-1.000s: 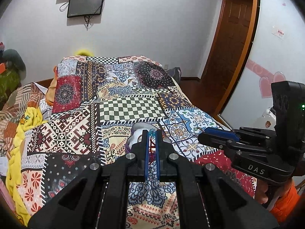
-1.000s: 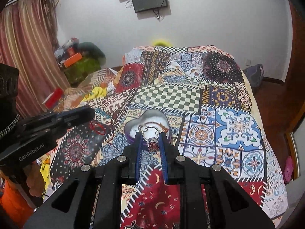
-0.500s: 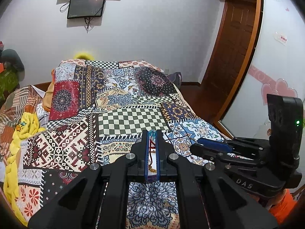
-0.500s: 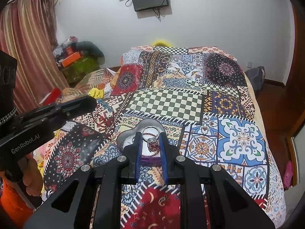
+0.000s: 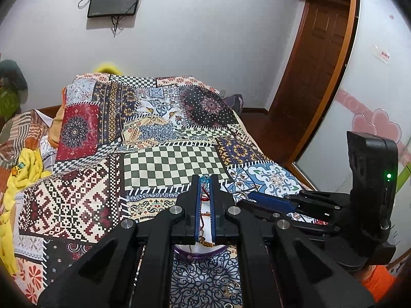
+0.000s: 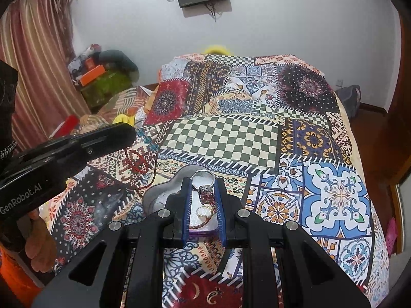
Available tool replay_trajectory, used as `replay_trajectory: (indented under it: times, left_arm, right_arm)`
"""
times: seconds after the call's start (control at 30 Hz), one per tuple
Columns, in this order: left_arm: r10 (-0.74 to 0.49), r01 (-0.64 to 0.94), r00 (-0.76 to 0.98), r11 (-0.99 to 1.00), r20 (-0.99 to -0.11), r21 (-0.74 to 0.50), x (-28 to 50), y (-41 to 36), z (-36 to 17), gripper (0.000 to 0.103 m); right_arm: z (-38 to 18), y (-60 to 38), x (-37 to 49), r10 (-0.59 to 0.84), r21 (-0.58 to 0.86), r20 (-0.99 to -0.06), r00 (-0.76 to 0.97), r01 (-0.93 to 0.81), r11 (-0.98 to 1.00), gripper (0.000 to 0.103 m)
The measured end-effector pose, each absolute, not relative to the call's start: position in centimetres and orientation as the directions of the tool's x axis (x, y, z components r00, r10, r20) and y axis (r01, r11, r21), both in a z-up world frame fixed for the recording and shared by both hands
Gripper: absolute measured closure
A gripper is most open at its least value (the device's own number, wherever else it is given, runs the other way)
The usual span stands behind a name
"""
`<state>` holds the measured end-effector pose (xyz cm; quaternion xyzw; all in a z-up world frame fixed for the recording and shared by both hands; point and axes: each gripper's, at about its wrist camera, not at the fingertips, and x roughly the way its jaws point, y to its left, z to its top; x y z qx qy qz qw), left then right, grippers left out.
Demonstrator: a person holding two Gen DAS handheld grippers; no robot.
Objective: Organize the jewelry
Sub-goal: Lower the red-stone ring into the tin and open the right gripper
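Patchwork-quilted bed [image 6: 334, 195] with heart-shaped tray [image 6: 164, 192] on top

Under my right gripper [image 6: 204, 195] the heart-shaped tray [image 6: 164, 195] already held a gold ring [image 6: 203, 211]; my left gripper [image 6: 128, 133] crowded its left side, cord bracelet [image 6: 138, 161] dangling there, while quilt [image 6: 334, 195] lay open rightward

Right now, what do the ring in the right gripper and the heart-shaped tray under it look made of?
Ring: polished silver-tone metal by its glinting band, set with a dark red stone, possibly glass. Heart-shaped tray: dull grey, metal or plastic, with a purple rim.
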<state>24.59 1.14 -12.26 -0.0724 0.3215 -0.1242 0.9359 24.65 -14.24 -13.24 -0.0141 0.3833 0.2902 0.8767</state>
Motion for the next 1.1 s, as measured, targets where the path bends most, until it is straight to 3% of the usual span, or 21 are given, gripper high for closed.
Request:
replay_trajectory:
  times: [0.4, 1.1]
  left_arm:
    - [-0.258, 0.154, 0.660, 0.966, -0.705, -0.209, 26.2, 1.4, -17.9, 0.099]
    - [-0.276, 0.162, 0.635, 0.961, -0.721, -0.226, 25.3, 1.9, -18.1, 0.098]
  right_arm:
    - [-15.3, -13.3, 25.4, 0.492, 0.199, -0.728, 0.478, -0.540, 0.818, 0.087]
    - [-16.4, -12.1, 26.2, 0.469, 0.188, -0.778, 0.418, -0.558, 0.808, 0.087]
